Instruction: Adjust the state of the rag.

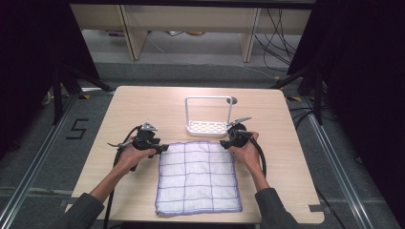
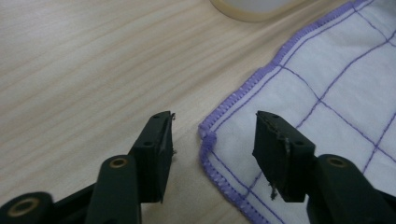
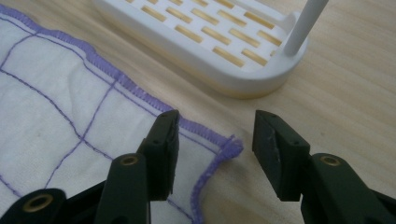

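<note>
White cloth point(image 1: 198, 176) lies flat; we judge both spread grippers, left point(image 2: 212, 135) and right point(image 3: 215, 133), should straddle their far corners evenly before pinching.

I wear dark grey sleeves. My left gripper point(image 1: 161, 148) and right gripper point(image 1: 223, 143) are black, each trailing a black cable and topped by a grey three-cornered plate. My fingers point(image 2: 158, 140) are flat black blocks, brass-coloured rivets behind them.
</note>
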